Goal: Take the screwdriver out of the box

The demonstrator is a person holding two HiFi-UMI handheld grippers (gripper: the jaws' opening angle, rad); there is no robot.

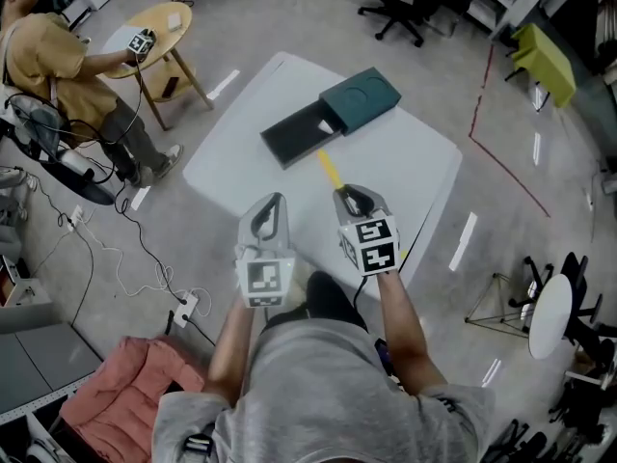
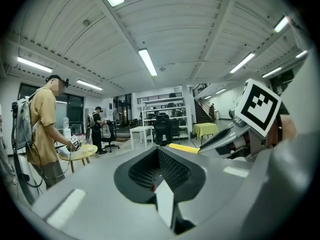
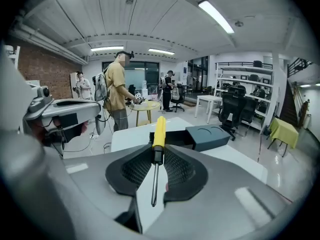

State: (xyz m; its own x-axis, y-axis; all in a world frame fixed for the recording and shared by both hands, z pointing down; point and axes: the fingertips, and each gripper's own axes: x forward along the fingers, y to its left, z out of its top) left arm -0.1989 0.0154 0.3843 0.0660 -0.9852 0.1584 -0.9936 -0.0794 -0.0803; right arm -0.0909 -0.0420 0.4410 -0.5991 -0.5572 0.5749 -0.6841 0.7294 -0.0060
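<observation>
My right gripper is shut on the screwdriver, which has a yellow handle and a thin metal shaft. The handle points away from me, toward the box. The open dark box lies on the white table, with its teal lid beside it at the far right. The screwdriver is clear of the box, above the table's near half. My left gripper hangs next to the right one, shut and with nothing in it. In the left gripper view the right gripper shows at the right.
A person stands at a round wooden table to the far left, holding another marker cube. Office chairs stand beyond the table. Cables and a power strip lie on the floor at left, and a pink cloth lies near my feet.
</observation>
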